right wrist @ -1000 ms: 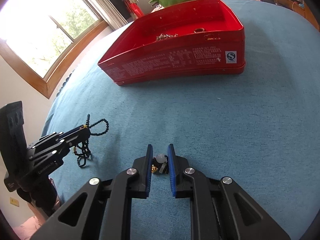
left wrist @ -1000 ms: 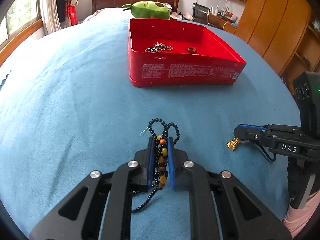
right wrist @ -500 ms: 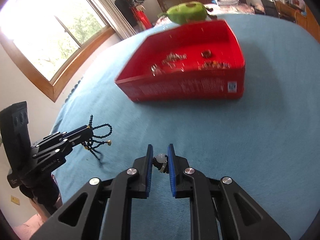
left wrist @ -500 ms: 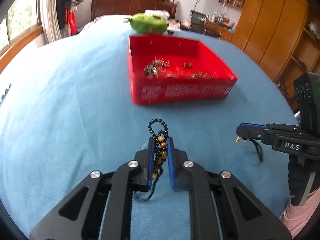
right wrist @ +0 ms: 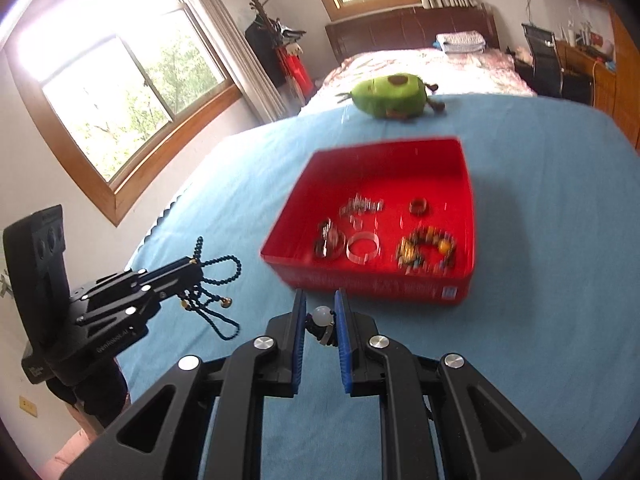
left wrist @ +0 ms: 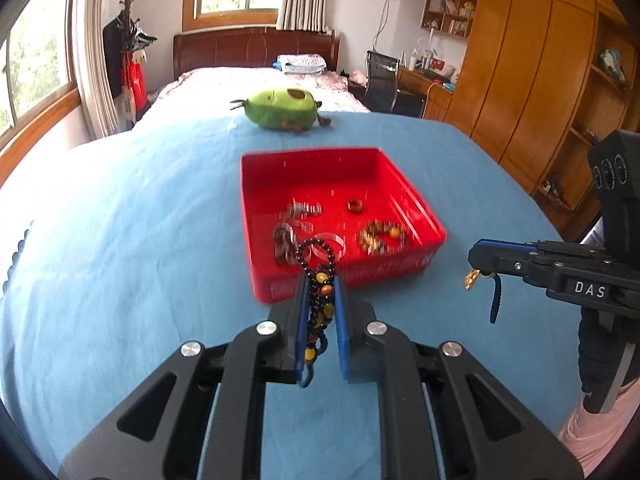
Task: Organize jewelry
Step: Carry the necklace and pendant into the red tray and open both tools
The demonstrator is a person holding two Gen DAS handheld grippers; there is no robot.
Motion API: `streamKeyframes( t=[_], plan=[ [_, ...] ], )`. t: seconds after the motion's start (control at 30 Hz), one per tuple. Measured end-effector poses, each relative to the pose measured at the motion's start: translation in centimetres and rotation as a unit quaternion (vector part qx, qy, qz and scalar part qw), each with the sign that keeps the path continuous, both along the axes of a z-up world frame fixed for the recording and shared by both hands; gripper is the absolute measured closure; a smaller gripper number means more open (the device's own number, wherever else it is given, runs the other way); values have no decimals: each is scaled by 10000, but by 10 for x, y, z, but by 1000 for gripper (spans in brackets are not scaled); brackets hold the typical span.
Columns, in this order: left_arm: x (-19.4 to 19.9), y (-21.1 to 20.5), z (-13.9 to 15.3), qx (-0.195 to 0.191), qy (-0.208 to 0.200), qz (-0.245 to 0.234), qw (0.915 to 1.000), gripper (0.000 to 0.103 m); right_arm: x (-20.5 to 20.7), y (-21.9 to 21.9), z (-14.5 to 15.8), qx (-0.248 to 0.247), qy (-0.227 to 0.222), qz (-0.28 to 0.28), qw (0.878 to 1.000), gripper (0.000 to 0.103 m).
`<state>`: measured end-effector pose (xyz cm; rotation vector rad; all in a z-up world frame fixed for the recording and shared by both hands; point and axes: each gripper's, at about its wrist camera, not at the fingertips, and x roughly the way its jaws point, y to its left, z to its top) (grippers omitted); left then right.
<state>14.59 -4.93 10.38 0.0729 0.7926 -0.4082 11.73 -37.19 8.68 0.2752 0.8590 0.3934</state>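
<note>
My left gripper (left wrist: 320, 280) is shut on a dark bead necklace with yellow and orange beads (left wrist: 320, 300), held above the blue bedspread just in front of the red box (left wrist: 416, 208). My right gripper (right wrist: 320, 300) is shut on a small charm with a white bead and a gold piece (right wrist: 322, 318), also lifted, near the front wall of the red box (right wrist: 372, 284). The box holds a beaded bracelet (right wrist: 426, 252), a clear ring (right wrist: 364, 246), a brown ring (right wrist: 418, 206) and other small pieces. The left gripper (right wrist: 192, 268) shows in the right wrist view, and the right gripper (left wrist: 480, 260) in the left wrist view.
A green plush toy (left wrist: 282, 108) lies on the bedspread beyond the box. The blue bedspread (left wrist: 120, 220) spreads around the box. Wooden wardrobes (left wrist: 532, 80) stand at right, windows (right wrist: 120, 92) at left.
Both grippers have lifted off the bedspread with their jewelry and moved toward the red box, so the box interior now shows from above.
</note>
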Motion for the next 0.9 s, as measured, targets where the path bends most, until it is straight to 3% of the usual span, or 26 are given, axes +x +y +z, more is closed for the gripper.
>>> streamKeyframes(
  t=[0.2,0.37,0.6,0.9],
  plan=[
    [48,-23,27,-39,-144,25,9999,92,45,2,28,-37,-74,-21,10000,89],
    [90,-43,27,-25,-121,37,9999,92,100,5,26,-44,27,-139,9999,89],
    [166,-56,-12,116,262,319,9991,92,179,5,-22,-5,551,-281,9981,89],
    [233,-66,-77,365,907,525,9938,92,232,7,-86,-157,1101,-410,9930,89]
  ],
)
